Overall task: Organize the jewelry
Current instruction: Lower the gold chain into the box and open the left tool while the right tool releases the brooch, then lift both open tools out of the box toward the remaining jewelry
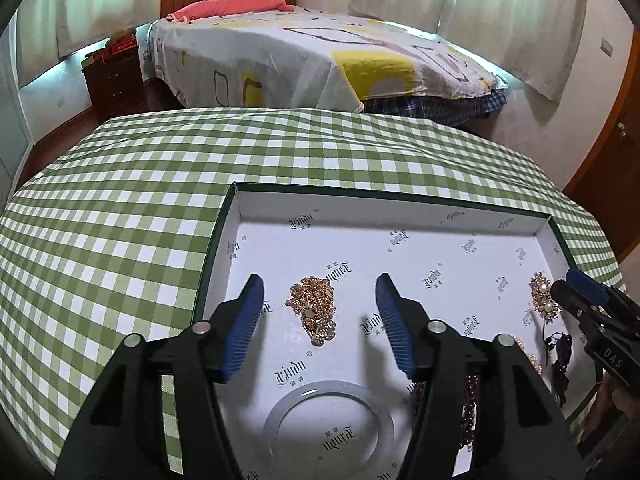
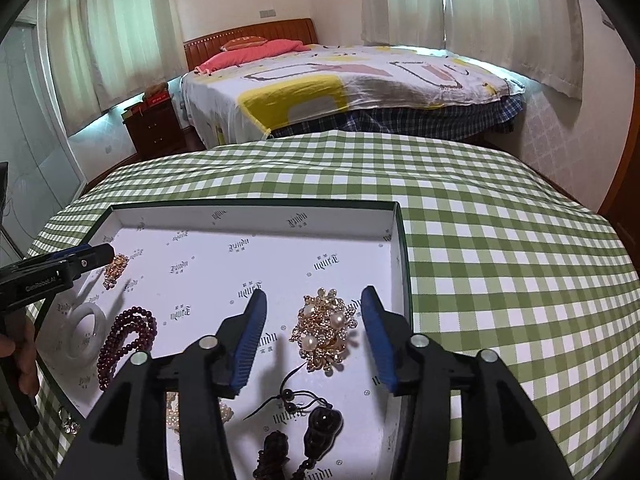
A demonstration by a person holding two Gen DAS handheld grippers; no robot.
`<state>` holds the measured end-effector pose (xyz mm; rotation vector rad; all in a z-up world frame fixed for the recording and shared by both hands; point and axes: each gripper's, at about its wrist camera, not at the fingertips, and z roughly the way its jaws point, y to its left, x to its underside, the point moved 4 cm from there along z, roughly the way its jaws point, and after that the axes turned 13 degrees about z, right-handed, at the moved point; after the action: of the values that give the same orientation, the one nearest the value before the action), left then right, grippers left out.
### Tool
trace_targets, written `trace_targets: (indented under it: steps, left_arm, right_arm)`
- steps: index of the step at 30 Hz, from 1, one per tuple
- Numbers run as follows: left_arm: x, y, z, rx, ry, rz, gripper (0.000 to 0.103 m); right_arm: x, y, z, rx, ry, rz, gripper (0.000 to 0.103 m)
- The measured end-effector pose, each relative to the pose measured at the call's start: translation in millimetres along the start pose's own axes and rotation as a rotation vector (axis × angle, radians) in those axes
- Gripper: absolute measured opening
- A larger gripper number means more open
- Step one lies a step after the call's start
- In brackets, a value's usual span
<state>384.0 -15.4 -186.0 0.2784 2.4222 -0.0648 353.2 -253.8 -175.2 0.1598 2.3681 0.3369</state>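
A shallow white-lined box (image 1: 400,200) (image 2: 256,210) with dark green rim lies on the checked table. My left gripper (image 1: 320,320) is open, its fingers either side of a gold chain heap (image 1: 314,308), which also shows in the right wrist view (image 2: 115,266). My right gripper (image 2: 314,338) is open around a gold-and-pearl brooch (image 2: 326,328), seen in the left wrist view too (image 1: 543,294). A translucent bangle (image 1: 328,416) (image 2: 86,330), dark red beads (image 2: 124,340) and a dark pendant on cord (image 2: 322,426) lie in the box.
The table wears a green-and-white checked cloth (image 1: 160,200) (image 2: 500,260). A bed (image 1: 300,56) stands behind it, with a wooden nightstand (image 1: 114,84) at its left. Pale pearl beads (image 2: 224,414) lie near the box's front.
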Motion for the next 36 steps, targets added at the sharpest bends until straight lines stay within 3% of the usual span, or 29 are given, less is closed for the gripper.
trace_targets:
  steps: [15,27,36]
  left_arm:
    - [14.3,9.7,-60.0,-0.052,-0.123,0.008,0.076]
    - [30.4,2.6,-118.4,-0.07,-0.209,0.001,0.079]
    - [51.3,-8.8,-150.6,-0.078,-0.27,0.003,0.079]
  right_arm:
    - [1.9,9.1,-30.8,-0.004,-0.069,-0.002,0.059]
    - [14.4,22.3,-72.7,-0.022,-0.121,0.007,0.061]
    - [42.3,32.1,-93.2,-0.034,-0.125,-0.001,0.061]
